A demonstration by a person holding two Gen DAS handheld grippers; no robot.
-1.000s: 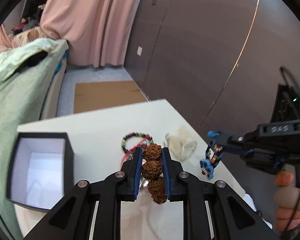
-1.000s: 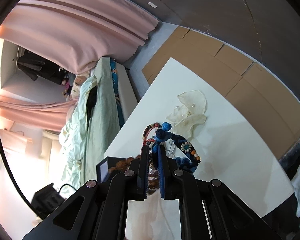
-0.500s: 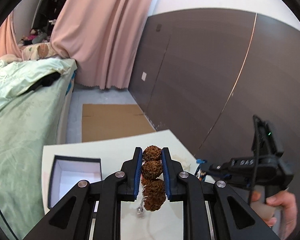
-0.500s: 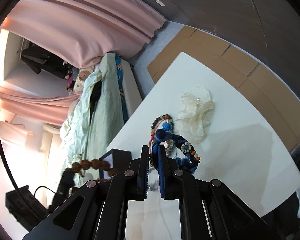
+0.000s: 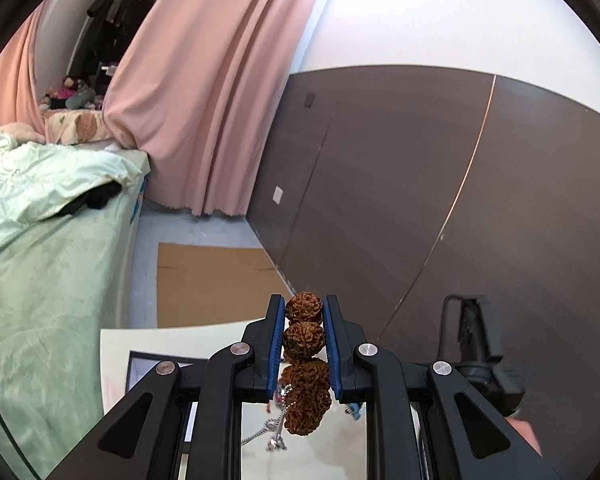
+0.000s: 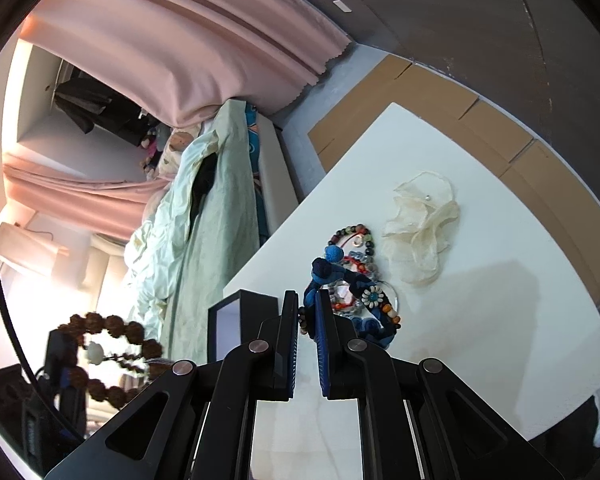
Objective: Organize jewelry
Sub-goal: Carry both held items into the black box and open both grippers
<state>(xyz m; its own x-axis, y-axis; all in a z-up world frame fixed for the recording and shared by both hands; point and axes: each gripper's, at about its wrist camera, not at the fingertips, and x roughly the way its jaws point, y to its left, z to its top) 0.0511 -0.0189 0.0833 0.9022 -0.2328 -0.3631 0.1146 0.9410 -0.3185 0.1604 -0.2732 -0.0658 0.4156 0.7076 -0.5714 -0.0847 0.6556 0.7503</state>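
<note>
Left wrist view: we see the left gripper (image 5: 303, 334) with its fingers (image 5: 276, 336) pinching a brown seed-bead bracelet (image 5: 303, 340), narrowly parted around one bead, strand hanging clear above the white surface (image 5: 172, 340) and the black box (image 5: 138, 364). Right wrist view: the right gripper (image 6: 307, 320) has fingers (image 6: 324, 320) nearly together on a blue braided bracelet (image 6: 364, 304), held above the surface beside a multicoloured bead bracelet (image 6: 354, 236) and a sheer cream pouch (image 6: 422, 220).

pink curtain (image 5: 204, 92), dark wall panels (image 5: 420, 184), bed (image 5: 40, 240)
</note>
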